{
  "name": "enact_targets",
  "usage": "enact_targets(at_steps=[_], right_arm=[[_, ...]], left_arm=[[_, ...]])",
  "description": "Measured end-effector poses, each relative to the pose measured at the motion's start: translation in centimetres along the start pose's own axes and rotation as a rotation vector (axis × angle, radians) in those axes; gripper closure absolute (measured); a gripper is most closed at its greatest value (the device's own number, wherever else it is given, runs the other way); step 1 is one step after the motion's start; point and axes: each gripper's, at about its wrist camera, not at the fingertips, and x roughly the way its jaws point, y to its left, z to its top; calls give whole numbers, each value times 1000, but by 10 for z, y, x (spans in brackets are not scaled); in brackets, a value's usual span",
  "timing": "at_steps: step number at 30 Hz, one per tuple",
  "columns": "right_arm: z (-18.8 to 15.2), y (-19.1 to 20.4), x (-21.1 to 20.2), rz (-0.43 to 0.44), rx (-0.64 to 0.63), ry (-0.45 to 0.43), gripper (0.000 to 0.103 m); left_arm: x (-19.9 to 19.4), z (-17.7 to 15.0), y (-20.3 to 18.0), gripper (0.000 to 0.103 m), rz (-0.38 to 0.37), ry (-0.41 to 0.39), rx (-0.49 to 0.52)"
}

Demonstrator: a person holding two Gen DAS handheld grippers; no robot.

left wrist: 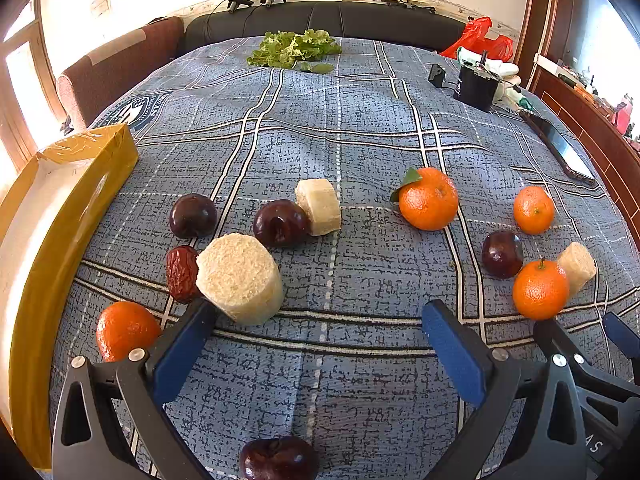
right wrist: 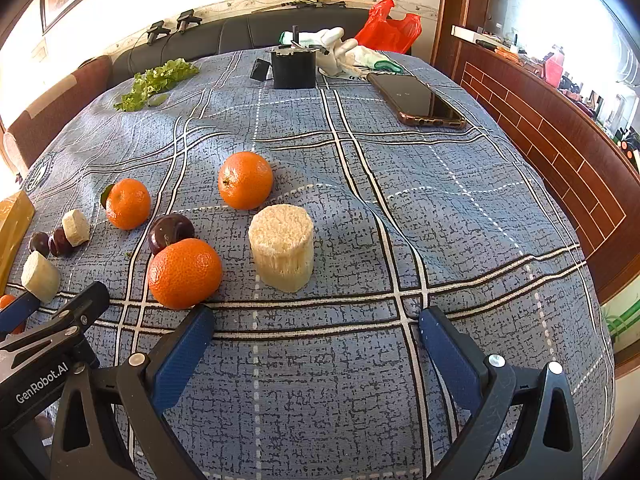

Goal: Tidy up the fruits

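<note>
Nothing sorted yet: yellow box (left wrist: 76, 216) seen empty, oranges, plums, pale chunks scattered beside it; both jaws wide open, empty.

Blue plaid tablecloth (left wrist: 320, 120), orange tangerines (left wrist: 428, 199), dark purple plums (left wrist: 193, 216), yellow box (left wrist: 60, 216).

Left wrist view: dark plum (left wrist: 278, 460) at the bottom edge, lower half cut off by the frame. Yellow tray (left wrist: 48, 240) runs off the left edge; its far end is washed out by glare, so I cannot read the contents. Orange (left wrist: 126, 330) is partly behind my left tool's (left wrist: 320, 332) finger. Red date (left wrist: 182, 274) is half hidden by the pale cut cylinder (left wrist: 240, 278).

Right wrist view: an orange sliver (right wrist: 6, 302) at the left edge, mostly hidden. Items on the right-hand ledge (right wrist: 560, 68) are too small to identify.
</note>
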Motion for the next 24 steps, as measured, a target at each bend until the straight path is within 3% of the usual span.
enact_targets(at_steps=[17,24], right_arm=[[0,0,0,0,0,0,0],[0,-1,-1,2,2,0,0]], left_arm=[[1,2,2,0,5,7,-4],[3,6,2,0,4,65,5]])
